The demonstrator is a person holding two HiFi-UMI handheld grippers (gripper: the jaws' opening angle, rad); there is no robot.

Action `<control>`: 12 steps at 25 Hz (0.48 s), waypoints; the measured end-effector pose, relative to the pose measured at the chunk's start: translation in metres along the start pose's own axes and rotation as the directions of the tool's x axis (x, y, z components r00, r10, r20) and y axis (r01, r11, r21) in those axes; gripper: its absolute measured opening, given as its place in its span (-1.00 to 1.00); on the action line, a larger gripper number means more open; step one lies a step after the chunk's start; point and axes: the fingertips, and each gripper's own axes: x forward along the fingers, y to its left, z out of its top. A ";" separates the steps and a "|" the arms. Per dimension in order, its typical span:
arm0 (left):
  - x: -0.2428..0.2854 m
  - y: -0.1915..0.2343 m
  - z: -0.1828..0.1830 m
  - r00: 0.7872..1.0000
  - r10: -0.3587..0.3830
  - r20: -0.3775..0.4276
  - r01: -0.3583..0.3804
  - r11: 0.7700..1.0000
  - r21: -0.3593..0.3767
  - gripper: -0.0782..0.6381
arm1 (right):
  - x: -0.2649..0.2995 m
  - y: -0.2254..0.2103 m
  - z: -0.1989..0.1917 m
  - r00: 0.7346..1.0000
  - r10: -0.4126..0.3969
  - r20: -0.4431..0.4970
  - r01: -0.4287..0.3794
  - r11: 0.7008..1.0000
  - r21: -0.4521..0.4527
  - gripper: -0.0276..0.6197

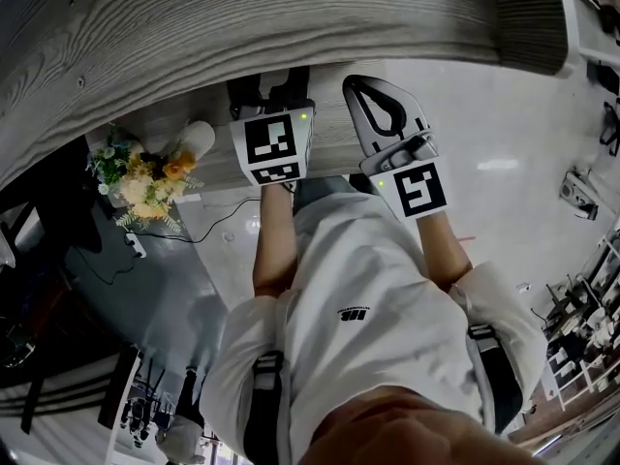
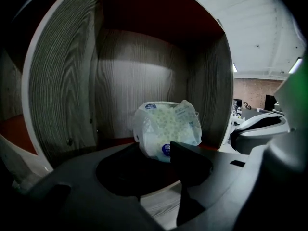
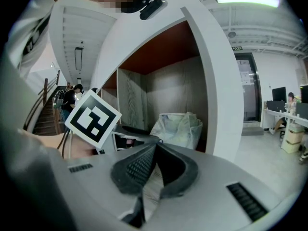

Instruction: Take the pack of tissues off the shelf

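Note:
The pack of tissues is a soft white plastic bundle with a pale green print. It stands on the floor of a wood-lined shelf compartment, near the back wall. My left gripper reaches into the compartment mouth, open, its dark jaws spread just in front of the pack's lower edge without pressing on it. In the right gripper view the pack shows beyond the left gripper's marker cube. My right gripper waits outside the shelf, shut on nothing. From the head view both grippers, left and right, sit at the shelf edge.
The shelf's grey wood top runs above both grippers. A white curved frame borders the compartment on the right. A vase of flowers and a cable are on the glossy floor to the left. Desks stand far right.

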 end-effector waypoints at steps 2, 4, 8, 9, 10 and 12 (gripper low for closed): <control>0.002 -0.002 -0.001 1.000 -0.011 -0.005 0.011 1.000 0.002 -0.19 | 0.000 -0.001 -0.001 1.000 -0.005 0.000 0.005 1.000 -0.001 -0.83; 0.003 -0.003 -0.002 1.000 -0.016 -0.008 0.016 1.000 0.004 -0.25 | 0.000 -0.003 -0.002 1.000 -0.010 0.000 0.010 1.000 -0.001 -0.83; 0.004 -0.007 0.000 1.000 -0.026 -0.013 0.026 1.000 0.007 -0.34 | -0.004 -0.007 -0.001 1.000 -0.024 -0.001 0.024 1.000 0.004 -0.83; 0.004 -0.009 0.000 0.999 -0.032 -0.014 0.032 0.999 0.009 -0.37 | -0.005 -0.008 -0.001 1.000 -0.026 -0.002 0.026 1.000 0.003 -0.83; 0.003 -0.010 0.000 0.999 -0.037 -0.016 0.038 0.999 0.011 -0.39 | -0.006 -0.008 -0.001 1.000 -0.028 -0.002 0.028 1.000 0.001 -0.83; 0.002 -0.011 -0.002 0.999 -0.045 -0.019 0.045 0.999 0.012 -0.46 | -0.006 -0.007 -0.002 1.000 -0.029 -0.002 0.029 1.000 -0.003 -0.83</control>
